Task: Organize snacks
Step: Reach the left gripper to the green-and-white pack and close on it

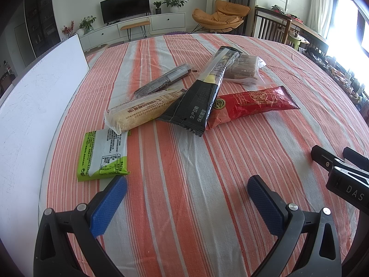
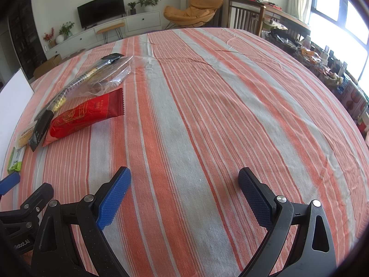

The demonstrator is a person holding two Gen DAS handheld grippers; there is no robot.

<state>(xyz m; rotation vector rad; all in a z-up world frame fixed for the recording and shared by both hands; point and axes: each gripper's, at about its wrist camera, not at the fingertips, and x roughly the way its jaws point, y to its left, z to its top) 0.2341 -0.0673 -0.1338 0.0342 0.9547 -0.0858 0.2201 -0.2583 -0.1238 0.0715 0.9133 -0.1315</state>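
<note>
Left wrist view: the left hand-held gripper (image 1: 186,198) gapes wide, empty, above the striped table (image 1: 184,161); snack packets lie jumbled ahead, green packet (image 1: 102,155) nearest. Right wrist view: the right hand-held gripper (image 2: 184,196) is equally wide and empty; red packet (image 2: 84,116) untouched. Sorting seems unstarted.

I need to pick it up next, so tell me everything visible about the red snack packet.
The red snack packet is a glossy, puffy pillow pack with gold line patterns, a round emblem and crimped serrated ends. It looks sealed and lies flat on the striped tablecloth. Its near end seems tucked under the long black packet. Neither gripper touches it.
</note>
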